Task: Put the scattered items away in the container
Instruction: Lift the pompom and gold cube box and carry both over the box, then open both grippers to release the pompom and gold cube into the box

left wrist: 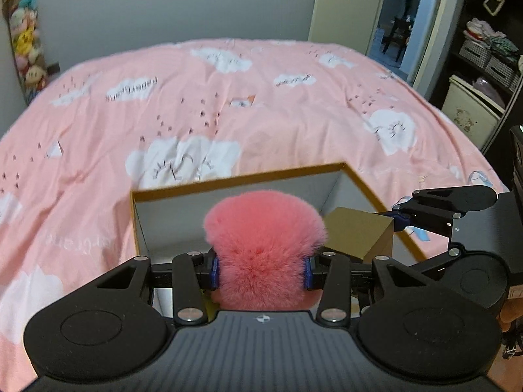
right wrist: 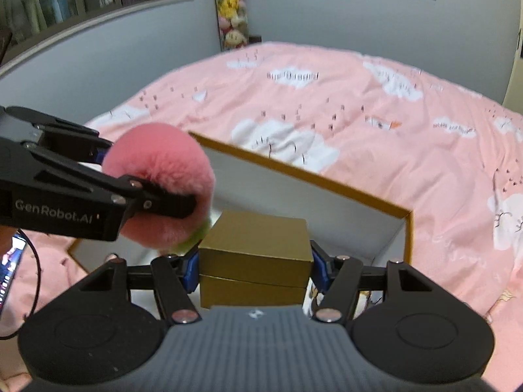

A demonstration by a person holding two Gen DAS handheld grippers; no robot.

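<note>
My left gripper point(left wrist: 260, 269) is shut on a fluffy pink plush ball point(left wrist: 264, 245), squeezed between the blue pads and held over the open box point(left wrist: 235, 181). That box has a gold rim and white inner walls, and it rests on the pink bed. My right gripper point(right wrist: 255, 269) is shut on a small gold lidded box point(right wrist: 258, 248), held above the open box point(right wrist: 327, 179) near its right part. In the right wrist view the left gripper point(right wrist: 183, 176) and the pink plush ball point(right wrist: 160, 166) hang at the left, with a bit of green under the plush. The small gold box point(left wrist: 359, 235) also shows at right in the left wrist view.
A pink duvet with white clouds point(left wrist: 261, 98) covers the bed around the box. A hanging column of plush toys point(left wrist: 26, 39) is on the wall. An open door point(left wrist: 346, 9) and dark shelves with baskets point(left wrist: 483, 58) stand to the right. A cable and a lit screen point(right wrist: 9, 268) lie at the left edge.
</note>
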